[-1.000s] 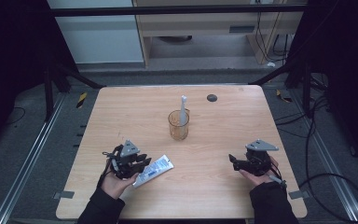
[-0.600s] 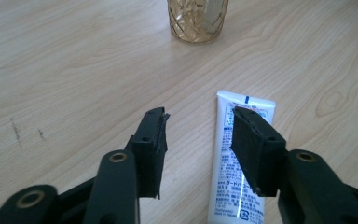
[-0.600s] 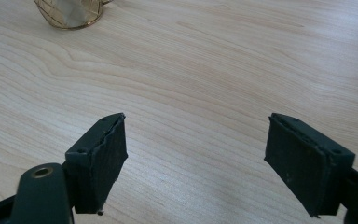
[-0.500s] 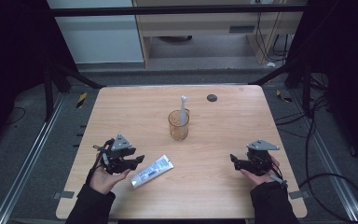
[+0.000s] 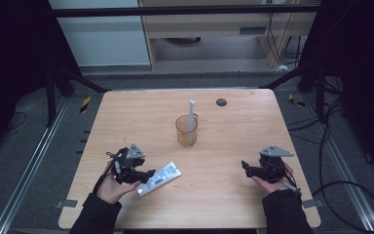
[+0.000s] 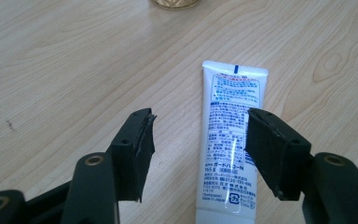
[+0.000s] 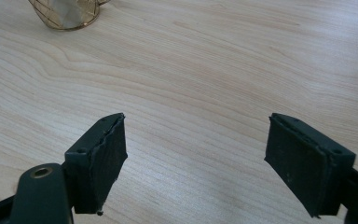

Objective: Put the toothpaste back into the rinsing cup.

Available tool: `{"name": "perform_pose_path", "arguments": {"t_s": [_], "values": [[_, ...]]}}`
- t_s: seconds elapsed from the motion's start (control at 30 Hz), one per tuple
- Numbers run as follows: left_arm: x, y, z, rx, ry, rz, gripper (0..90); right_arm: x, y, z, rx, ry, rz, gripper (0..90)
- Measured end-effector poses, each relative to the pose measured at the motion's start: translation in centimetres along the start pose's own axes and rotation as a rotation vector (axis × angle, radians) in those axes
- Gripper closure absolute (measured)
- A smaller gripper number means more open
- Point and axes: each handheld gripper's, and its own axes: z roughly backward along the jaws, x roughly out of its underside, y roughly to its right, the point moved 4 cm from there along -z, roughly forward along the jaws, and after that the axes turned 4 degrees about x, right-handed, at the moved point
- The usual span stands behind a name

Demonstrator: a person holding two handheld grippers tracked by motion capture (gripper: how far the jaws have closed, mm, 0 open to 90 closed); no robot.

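The toothpaste tube [image 6: 230,144] lies flat on the bench [image 5: 233,204], well in front of the amber cup [image 5: 187,130]. The left gripper [image 6: 198,154] has just been opening and now stands wide over the tube's lower half, pads clear of it. The right gripper [image 7: 193,161], well right of the tube, gapes wide and holds nothing.

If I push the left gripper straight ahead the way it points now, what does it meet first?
Most likely the toothpaste tube, lying flat between the open left gripper jaws, which have just been opening. Beyond it stands the amber cup, though depth is unclear.

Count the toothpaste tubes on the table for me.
1. The toothpaste tube lies flat near the front left, between the open jaws of the left gripper, which have just been opening. None shows elsewhere.
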Motion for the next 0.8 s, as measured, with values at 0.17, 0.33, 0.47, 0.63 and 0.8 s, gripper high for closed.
{"name": "perform_pose_path", "arguments": {"t_s": [0.17, 0.33, 0.47, 0.63, 0.8], "values": [[-0.1, 0.3, -0.5, 0.007, -0.019, -0.011, 39.5, 0.1, 0.1, -0.1, -0.003, -0.006, 0.002, 20.3], [0.0, 0.8, -1.2, 0.021, -0.054, -0.025, 38.2, 0.0, 0.1, -0.1, -0.012, -0.001, -0.003, 20.4], [0.1, 1.0, -1.8, 0.021, -0.09, -0.044, 36.5, 0.0, -0.1, -0.2, -0.015, -0.004, 0.008, 20.4], [0.1, 1.3, -2.2, 0.024, -0.113, -0.059, 35.0, -0.1, 0.0, -0.3, -0.017, -0.003, 0.006, 20.4], [0.1, 1.5, -2.6, 0.027, -0.139, -0.077, 33.9, -0.2, -0.1, -0.2, -0.014, -0.004, 0.003, 20.4]]}}
